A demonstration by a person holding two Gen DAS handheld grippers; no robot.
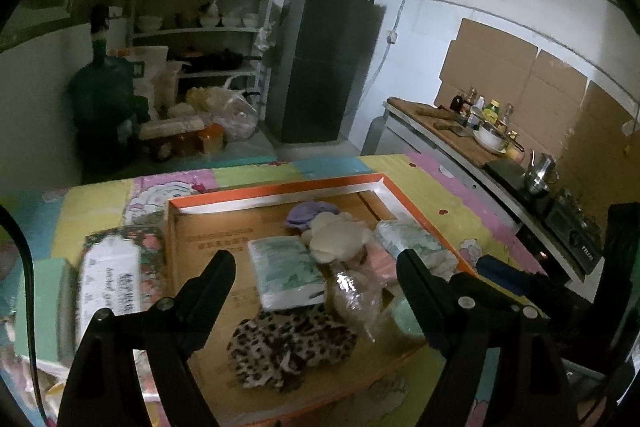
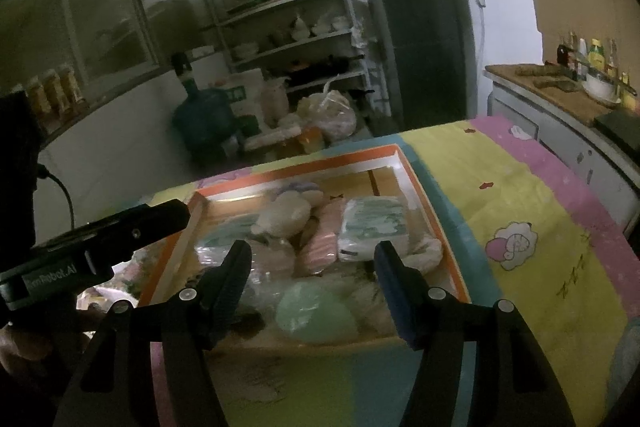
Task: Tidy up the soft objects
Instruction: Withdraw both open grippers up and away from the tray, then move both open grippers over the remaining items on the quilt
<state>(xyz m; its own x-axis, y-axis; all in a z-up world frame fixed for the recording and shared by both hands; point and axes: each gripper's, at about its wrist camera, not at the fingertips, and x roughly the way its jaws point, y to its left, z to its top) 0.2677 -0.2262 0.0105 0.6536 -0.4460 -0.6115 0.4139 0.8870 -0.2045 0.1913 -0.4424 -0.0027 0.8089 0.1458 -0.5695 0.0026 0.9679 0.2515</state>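
Observation:
An orange-rimmed cardboard box (image 1: 276,183) (image 2: 416,187) lies on the patterned table and holds soft things. Inside it are a leopard-print cloth (image 1: 288,349), two tissue packs (image 1: 286,271) (image 2: 374,229), a cream plush (image 1: 340,233) (image 2: 286,215), a purple piece (image 1: 305,215), a pale green round pad (image 2: 316,315) and a clear plastic bag (image 1: 356,293). My left gripper (image 1: 316,263) hovers over the box, open, nothing between its fingers. My right gripper (image 2: 312,251) hangs above the box's near end, also open and empty. The left gripper's body (image 2: 104,239) shows in the right wrist view.
A floral printed package (image 1: 116,267) and a mint green box (image 1: 40,307) lie left of the box. A counter (image 1: 460,131) with bottles, bowl and kettle runs along the right. Shelves (image 1: 208,7), a dark fridge (image 1: 324,59) and a water jug (image 1: 104,95) stand beyond the table.

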